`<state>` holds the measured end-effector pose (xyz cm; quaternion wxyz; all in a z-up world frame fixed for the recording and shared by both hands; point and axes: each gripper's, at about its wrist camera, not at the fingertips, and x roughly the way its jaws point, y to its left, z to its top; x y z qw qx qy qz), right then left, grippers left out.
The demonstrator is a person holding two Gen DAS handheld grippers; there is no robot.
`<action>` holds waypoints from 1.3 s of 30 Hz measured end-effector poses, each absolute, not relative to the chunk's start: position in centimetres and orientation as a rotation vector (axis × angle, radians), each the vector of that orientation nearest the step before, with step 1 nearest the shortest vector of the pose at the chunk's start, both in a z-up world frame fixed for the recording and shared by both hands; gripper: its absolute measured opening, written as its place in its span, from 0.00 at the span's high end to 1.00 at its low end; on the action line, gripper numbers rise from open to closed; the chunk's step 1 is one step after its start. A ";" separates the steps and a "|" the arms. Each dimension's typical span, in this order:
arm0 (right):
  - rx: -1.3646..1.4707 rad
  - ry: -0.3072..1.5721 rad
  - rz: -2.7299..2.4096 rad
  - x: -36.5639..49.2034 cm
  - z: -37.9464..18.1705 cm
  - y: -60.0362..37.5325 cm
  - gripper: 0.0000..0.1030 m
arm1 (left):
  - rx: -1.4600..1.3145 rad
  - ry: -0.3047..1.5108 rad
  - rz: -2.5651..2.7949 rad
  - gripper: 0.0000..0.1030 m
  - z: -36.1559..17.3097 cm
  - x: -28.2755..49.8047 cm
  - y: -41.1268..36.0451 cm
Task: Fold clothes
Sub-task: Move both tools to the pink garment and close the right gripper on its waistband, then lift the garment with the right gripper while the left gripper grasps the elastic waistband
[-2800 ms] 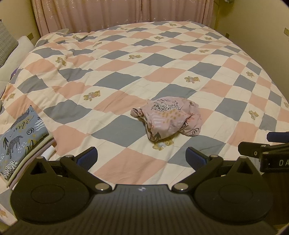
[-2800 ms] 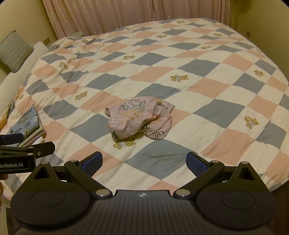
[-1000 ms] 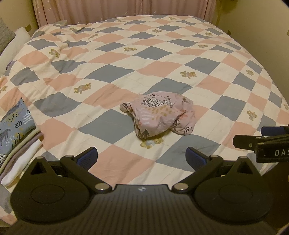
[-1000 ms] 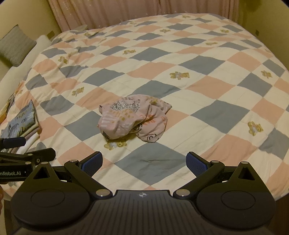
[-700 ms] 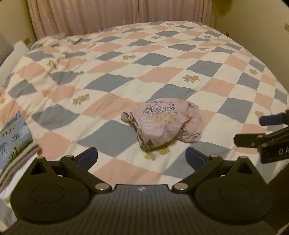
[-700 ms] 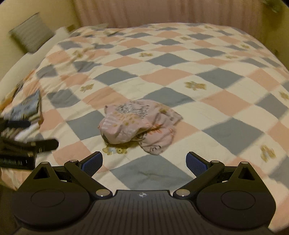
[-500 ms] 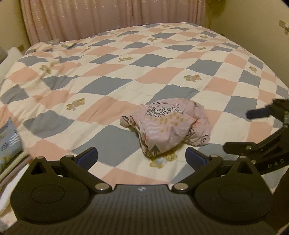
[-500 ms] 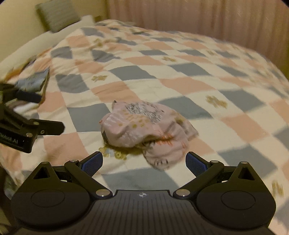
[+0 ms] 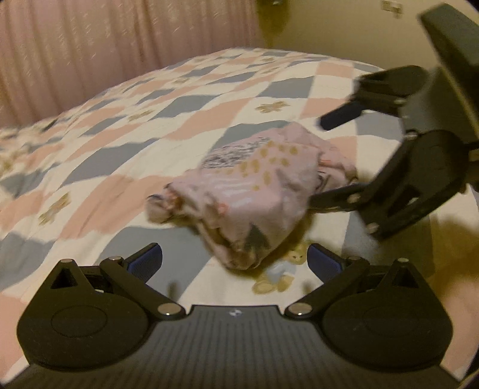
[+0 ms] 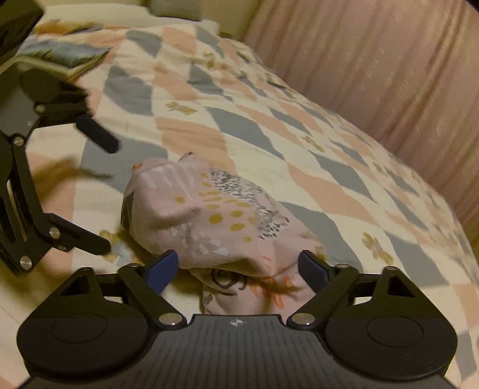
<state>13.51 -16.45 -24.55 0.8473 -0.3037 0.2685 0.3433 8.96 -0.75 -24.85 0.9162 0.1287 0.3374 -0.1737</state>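
Black tongs (image 9: pixel 234 258) (silver screws), blue fingertip pads (image 10: pixel 163 270).

I am looking across a wide bed (image 9: pixel 125 155) that is wearing a quilt (image 10: pixel 269 125) of pink, grey-blue and cream diamonds dotted with small bear figures, and it is filling most of both views. Behind the bed, pink pleated curtains (image 9: pixel 119 51) are hanging along its far side, while a plain yellowish wall (image 9: pixel 329 27) is standing past its right corner in the left wrist view. In the right wrist view a grey cushion (image 10: pixel 175 7) is lying on something pale beyond the bed's far left end, and warm dim light is tinting everything yellow, with motion blur softening the edges.
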 end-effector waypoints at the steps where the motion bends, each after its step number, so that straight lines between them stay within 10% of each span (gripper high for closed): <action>1: -0.656 0.553 0.738 13.7 -25.1 -16.3 0.36 | 0.270 0.681 -0.367 0.04 -25.3 9.1 -0.9; 5: -0.676 0.500 0.752 13.9 -26.2 -16.2 0.61 | 0.298 0.633 -0.387 0.22 -26.9 9.6 -1.5; 8: -0.668 0.467 0.755 13.7 -26.6 -16.2 0.86 | 0.323 0.598 -0.389 0.56 -27.5 9.7 -1.7; 9: -0.659 0.457 0.753 13.6 -26.6 -16.3 0.89 | 0.329 0.586 -0.389 0.76 -27.6 9.7 -1.7; 12: -0.624 0.395 0.735 12.4 -25.6 -17.1 0.92 | 0.319 0.545 -0.389 0.89 -27.2 9.3 -1.5; 22: -0.574 0.300 0.634 1.3 -21.9 -21.0 0.93 | 0.369 0.458 -0.474 0.90 -24.2 0.2 -4.4; 31: -0.553 0.451 0.672 -7.0 -24.9 -23.9 0.90 | 0.339 0.588 -0.480 0.67 -24.8 -7.6 -4.4; 35: -0.476 0.423 0.663 -8.0 -23.5 -25.4 0.82 | 0.310 0.600 -0.432 0.63 -24.0 -8.6 -3.5; 39: -0.374 0.394 0.646 -6.8 -21.7 -26.4 0.46 | 0.289 0.578 -0.395 0.46 -22.6 -8.3 -2.8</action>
